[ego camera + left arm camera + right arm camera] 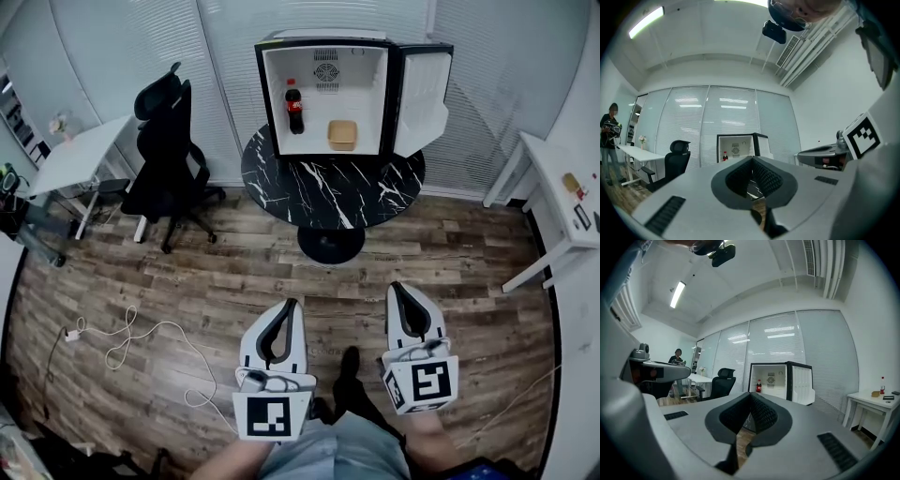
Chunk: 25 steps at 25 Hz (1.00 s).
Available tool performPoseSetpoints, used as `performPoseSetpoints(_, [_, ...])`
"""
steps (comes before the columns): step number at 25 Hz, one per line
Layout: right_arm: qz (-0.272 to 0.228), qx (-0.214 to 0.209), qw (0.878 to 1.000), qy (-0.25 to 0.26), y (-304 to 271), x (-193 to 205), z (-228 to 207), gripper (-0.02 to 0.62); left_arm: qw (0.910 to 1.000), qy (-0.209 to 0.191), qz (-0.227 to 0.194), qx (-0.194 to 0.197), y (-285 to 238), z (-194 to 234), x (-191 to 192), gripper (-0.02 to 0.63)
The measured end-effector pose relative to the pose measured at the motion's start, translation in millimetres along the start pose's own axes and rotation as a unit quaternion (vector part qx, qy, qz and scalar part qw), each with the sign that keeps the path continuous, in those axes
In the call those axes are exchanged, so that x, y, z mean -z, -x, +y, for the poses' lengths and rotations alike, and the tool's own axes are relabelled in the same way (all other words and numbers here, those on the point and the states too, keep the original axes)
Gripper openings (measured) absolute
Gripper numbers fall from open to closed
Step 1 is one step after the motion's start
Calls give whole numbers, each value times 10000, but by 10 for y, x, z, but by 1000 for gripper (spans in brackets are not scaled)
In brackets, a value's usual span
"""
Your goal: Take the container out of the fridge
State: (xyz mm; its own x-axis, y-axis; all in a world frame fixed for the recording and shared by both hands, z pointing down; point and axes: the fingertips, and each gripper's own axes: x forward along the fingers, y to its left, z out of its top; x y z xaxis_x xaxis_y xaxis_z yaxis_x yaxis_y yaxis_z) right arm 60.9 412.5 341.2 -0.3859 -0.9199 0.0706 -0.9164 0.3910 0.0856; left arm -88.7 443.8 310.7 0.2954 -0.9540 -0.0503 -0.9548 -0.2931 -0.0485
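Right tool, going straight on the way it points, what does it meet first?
Ahead of the right tool the way looks free over the wood floor; then probably the front edge of the round marble table, under the open fridge. Height is unclear.

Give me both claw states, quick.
Left claw: closed, holding nothing.
Right claw: closed, holding nothing.
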Motion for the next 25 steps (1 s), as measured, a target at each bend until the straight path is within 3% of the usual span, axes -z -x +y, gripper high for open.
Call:
performPoseSetpoints(16, [239,-174,9993,-214,-1503,174,-1033,14,9995,-167,275,-58,-1837,56,169,15])
performPoseSetpoints(25, [98,-352,9989,-279,-2143,98,-1495,14,9992,-348,136,-140,-2579,36,72,15])
